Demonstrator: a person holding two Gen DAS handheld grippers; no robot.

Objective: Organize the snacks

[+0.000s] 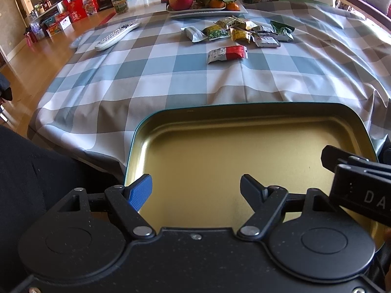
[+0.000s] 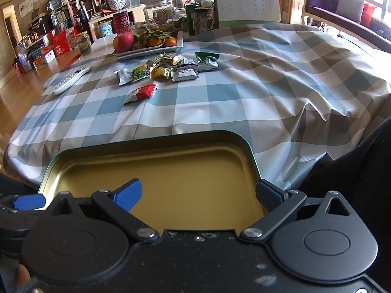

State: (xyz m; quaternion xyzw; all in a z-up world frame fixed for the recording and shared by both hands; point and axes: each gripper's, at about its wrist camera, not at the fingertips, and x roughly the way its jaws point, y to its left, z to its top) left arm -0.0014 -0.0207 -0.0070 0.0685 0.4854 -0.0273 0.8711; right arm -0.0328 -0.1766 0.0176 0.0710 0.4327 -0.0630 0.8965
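A shallow tin (image 1: pixel 244 106) with a bare gold inside lies at the near edge of the checked tablecloth, and nothing is in it. My left gripper (image 1: pixel 196 186) hovers open over its near left part. My right gripper (image 2: pixel 198 193) is open too, its right finger by the tin's (image 2: pixel 146 144) right rim. Farther back on the cloth sits a pile of small snack packets (image 1: pixel 239 31) (image 2: pixel 168 68). A red-and-white packet (image 1: pixel 227 53) (image 2: pixel 141 92) lies alone in front of the pile.
A white remote (image 1: pixel 117 35) lies at the left of the cloth. Behind the snacks stand a fruit plate (image 1: pixel 207 9), jars and a desk calendar (image 2: pixel 246 2). The cloth is wrinkled on the right. A dark sleeve is at both sides.
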